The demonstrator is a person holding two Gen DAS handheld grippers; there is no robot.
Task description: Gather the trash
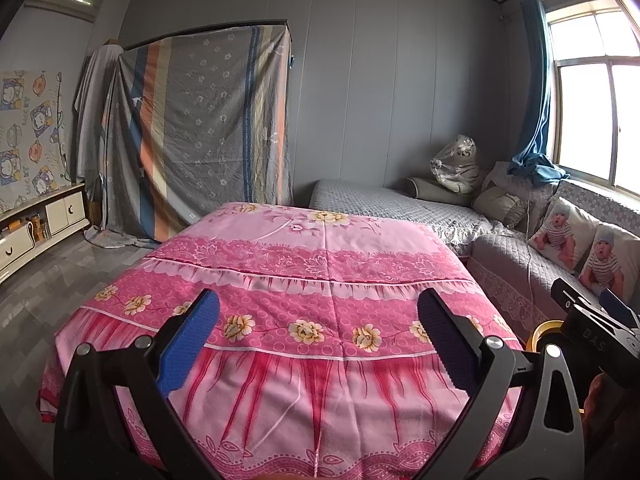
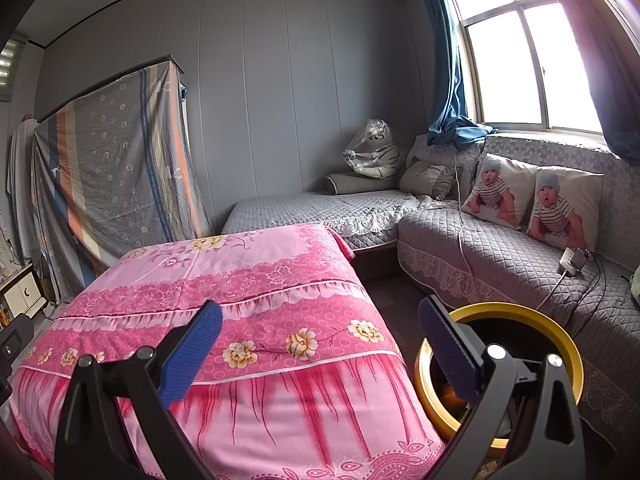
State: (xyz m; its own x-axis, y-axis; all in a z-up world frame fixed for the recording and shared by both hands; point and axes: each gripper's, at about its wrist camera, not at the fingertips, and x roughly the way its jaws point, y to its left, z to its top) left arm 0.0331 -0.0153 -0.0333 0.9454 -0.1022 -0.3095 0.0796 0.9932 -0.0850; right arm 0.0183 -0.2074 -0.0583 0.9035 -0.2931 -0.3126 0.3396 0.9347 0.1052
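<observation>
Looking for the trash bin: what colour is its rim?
Yellow rim on the bin, clearest in the right wrist view.

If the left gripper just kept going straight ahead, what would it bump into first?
Most likely the pink flowered cloth over the table. The open left gripper points slightly down at its top, with nothing visible between. Exact depth is hard to judge.

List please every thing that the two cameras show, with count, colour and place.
table cloth: 1, pink with flowers, covers table in the centre
bin: 1, yellow rim, dark inside, floor between table and sofa
sofa: 1, grey quilted, under the window
baby cushions: 2, white, on sofa
toy tiger: 1, white striped, in clear plastic, sofa corner
curtain: 1, blue, beside window
striped sheet: 1, grey and orange, draped at back wall
cabinet: 1, white, left wall
left gripper: 1, black, blue fingers, open
right gripper: 1, same, open
</observation>
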